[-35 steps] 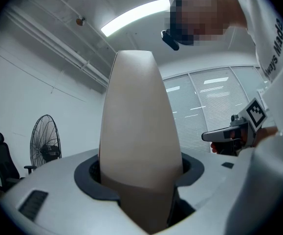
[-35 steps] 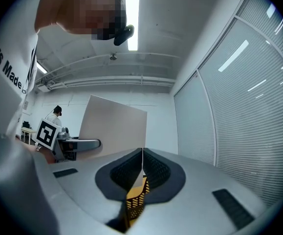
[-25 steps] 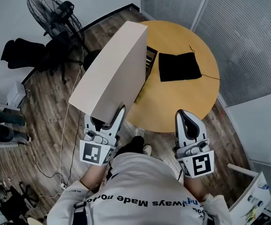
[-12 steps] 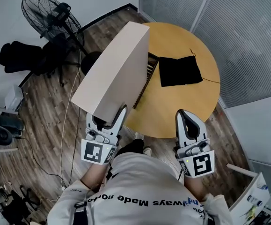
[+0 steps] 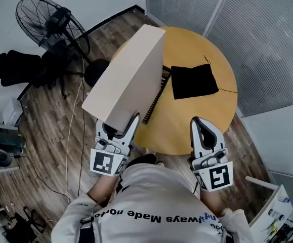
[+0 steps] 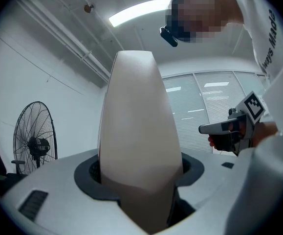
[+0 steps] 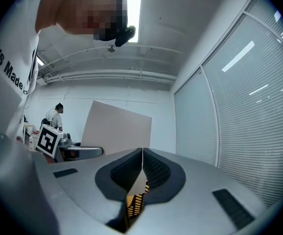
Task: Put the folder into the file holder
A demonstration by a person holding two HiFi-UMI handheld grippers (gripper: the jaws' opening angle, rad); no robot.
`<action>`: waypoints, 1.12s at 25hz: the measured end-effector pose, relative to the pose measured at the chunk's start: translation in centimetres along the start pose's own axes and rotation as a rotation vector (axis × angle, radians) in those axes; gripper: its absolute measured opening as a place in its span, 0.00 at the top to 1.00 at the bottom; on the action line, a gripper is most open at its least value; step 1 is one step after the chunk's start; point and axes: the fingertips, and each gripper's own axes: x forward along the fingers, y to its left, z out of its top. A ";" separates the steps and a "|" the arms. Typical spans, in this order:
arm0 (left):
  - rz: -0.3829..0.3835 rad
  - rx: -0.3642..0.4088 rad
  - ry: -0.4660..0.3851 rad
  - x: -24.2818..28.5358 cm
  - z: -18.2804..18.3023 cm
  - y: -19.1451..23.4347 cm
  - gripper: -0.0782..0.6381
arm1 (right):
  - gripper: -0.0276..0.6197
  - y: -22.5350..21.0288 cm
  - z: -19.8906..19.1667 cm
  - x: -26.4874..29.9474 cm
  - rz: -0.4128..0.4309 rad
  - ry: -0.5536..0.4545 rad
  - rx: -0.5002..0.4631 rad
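Observation:
A thick beige folder (image 5: 128, 77) stands on edge, reaching out over the left side of the round yellow table (image 5: 207, 118). My left gripper (image 5: 118, 124) is shut on its near end; in the left gripper view the folder (image 6: 136, 141) fills the gap between both jaws. The file holder (image 5: 155, 96), black and slatted, lies on the table just right of the folder, which hides part of it. My right gripper (image 5: 200, 128) hovers at the table's near edge, shut and empty; its own view shows the right gripper (image 7: 142, 153) with the jaws meeting.
A black cloth (image 5: 193, 81) lies on the table right of the file holder. A standing fan (image 5: 47, 22) and dark chairs stand on the wooden floor at the left. Glass walls with blinds (image 5: 267, 39) close off the right. Another person (image 7: 54, 116) stands far off.
Both grippers and the folder have moved forward towards the table. The folder's far end now reaches further over the tabletop and sits closer to the file holder.

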 end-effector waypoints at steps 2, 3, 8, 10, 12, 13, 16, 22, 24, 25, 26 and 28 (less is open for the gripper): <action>-0.008 -0.002 0.002 0.7 -0.2 0.6 0.48 | 0.91 -0.2 0.3 0.7 -0.005 -0.001 -0.006; -0.013 -0.005 0.001 1.2 -0.3 0.8 0.48 | 0.91 -0.3 0.4 1.0 -0.008 0.000 -0.008; -0.048 -0.023 -0.004 3.1 -0.7 1.3 0.48 | 0.91 -0.9 0.7 2.6 -0.020 0.003 -0.025; -0.055 -0.020 -0.002 3.6 -1.1 1.6 0.48 | 0.91 -1.0 0.6 3.0 -0.023 0.001 -0.029; -0.060 -0.017 -0.002 4.1 -1.4 1.8 0.48 | 0.91 -1.1 0.4 3.3 -0.025 -0.002 -0.030; -0.062 -0.016 -0.002 4.2 -1.4 1.8 0.48 | 0.91 -1.2 0.4 3.4 -0.026 -0.002 -0.029; -0.070 -0.012 -0.003 4.6 -1.4 1.9 0.48 | 0.91 -1.3 0.5 3.8 -0.027 -0.005 -0.028; -0.066 -0.021 0.005 5.3 -1.9 2.2 0.48 | 0.91 -1.7 0.6 4.4 -0.024 -0.021 -0.024; -0.060 -0.020 0.000 5.5 -1.9 2.1 0.48 | 0.91 -1.8 0.7 4.4 -0.017 -0.023 -0.022; -0.056 -0.019 -0.003 5.5 -1.9 2.0 0.48 | 0.91 -1.8 0.7 4.3 -0.013 -0.023 -0.022; -0.053 -0.019 -0.005 5.5 -1.9 1.9 0.48 | 0.91 -1.8 0.7 4.2 -0.010 -0.023 -0.022; -0.048 -0.016 -0.006 5.5 -2.2 1.7 0.48 | 0.91 -1.9 0.6 4.1 -0.005 -0.022 -0.024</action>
